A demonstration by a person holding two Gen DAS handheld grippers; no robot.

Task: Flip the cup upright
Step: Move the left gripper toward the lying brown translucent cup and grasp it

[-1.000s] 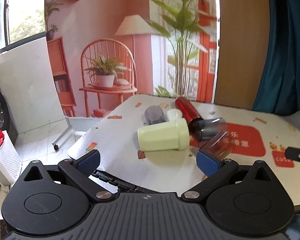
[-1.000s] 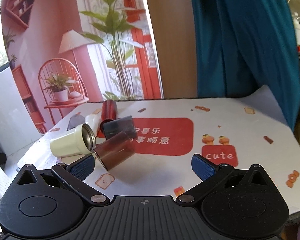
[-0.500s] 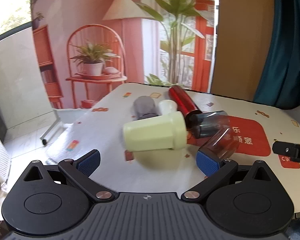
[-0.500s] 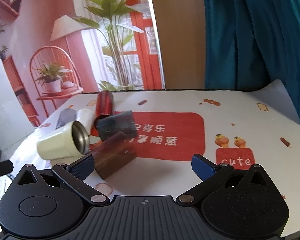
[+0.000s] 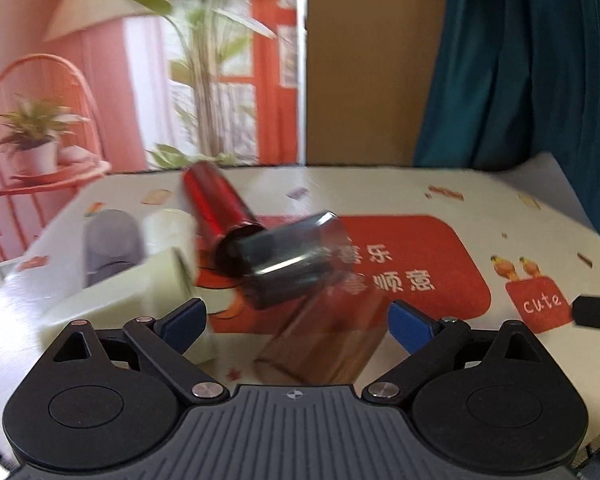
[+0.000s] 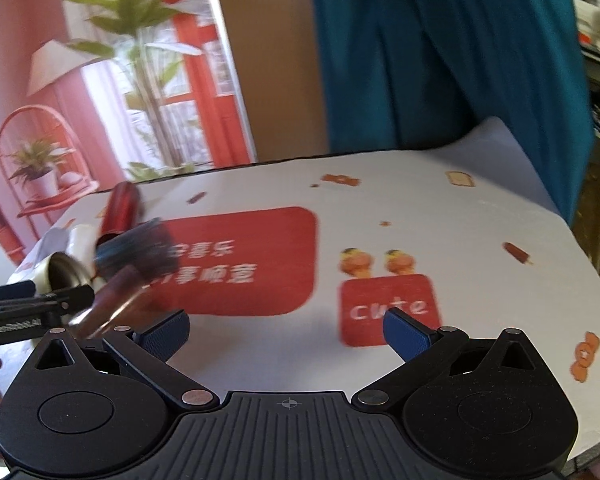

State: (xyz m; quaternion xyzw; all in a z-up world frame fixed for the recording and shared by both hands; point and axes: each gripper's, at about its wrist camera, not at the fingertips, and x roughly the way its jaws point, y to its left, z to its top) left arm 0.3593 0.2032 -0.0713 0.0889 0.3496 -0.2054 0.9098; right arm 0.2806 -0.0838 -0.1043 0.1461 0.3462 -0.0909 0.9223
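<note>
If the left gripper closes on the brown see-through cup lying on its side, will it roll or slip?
The brown translucent plastic cup lies on its side between the open left gripper fingers, so it may roll if nudged. Its smooth wall could slip. It probably is light.

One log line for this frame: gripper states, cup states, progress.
left gripper: open, brown translucent cup between fingers, ungripped | right gripper: open, over tablecloth | cups: on their sides | flip: not done
</note>
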